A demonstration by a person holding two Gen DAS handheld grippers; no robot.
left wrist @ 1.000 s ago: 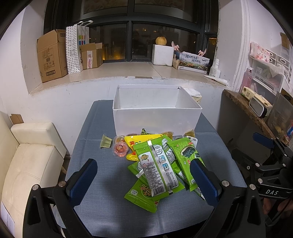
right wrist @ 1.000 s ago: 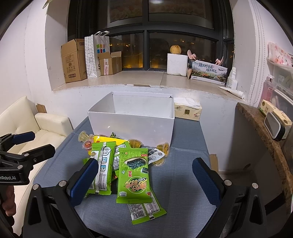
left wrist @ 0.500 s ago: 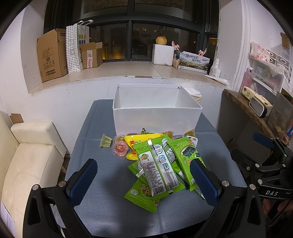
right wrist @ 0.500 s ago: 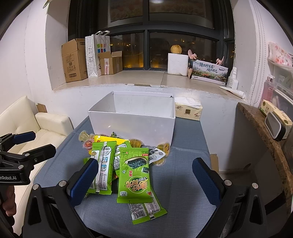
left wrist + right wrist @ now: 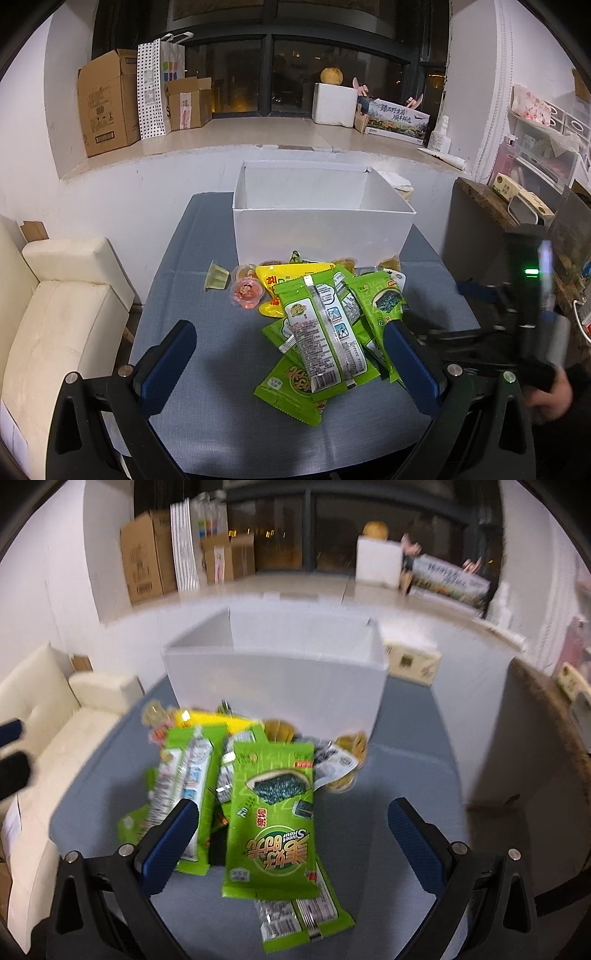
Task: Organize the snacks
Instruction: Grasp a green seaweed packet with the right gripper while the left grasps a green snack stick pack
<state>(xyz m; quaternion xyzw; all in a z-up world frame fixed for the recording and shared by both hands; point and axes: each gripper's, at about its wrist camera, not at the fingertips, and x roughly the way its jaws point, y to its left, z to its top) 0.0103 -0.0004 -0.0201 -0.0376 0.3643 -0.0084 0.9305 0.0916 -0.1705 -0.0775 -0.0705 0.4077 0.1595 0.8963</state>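
Right now both grippers are hanging over the near edge of a blue-grey table (image 5: 221, 424), each with its blue-padded fingers spread wide and nothing between them. The left gripper (image 5: 291, 363) is hovering short of the snack pile, its right finger overlapping the pile's near right corner in the left wrist view. The right gripper (image 5: 293, 843) is sitting low over the pile, with a green seaweed packet (image 5: 273, 819) lying face up in the gap between its fingers; whether it is touching the packet cannot be told, as the right wrist view is blurred.

The snacks are lying heaped in the middle of the table, just in front of an open white box (image 5: 321, 232) whose visible inside is showing only bare white walls. A long green packet with a barcode (image 5: 325, 339) is resting on top of the heap, back side up, with a yellow packet (image 5: 291, 277) partly under it at the box end. A red jelly cup (image 5: 247, 291) and a pale green jelly cup (image 5: 217, 277) are sitting on the cloth just to the left of the heap, the two close together. A cream sofa (image 5: 55, 332) is standing beside the table on the left.
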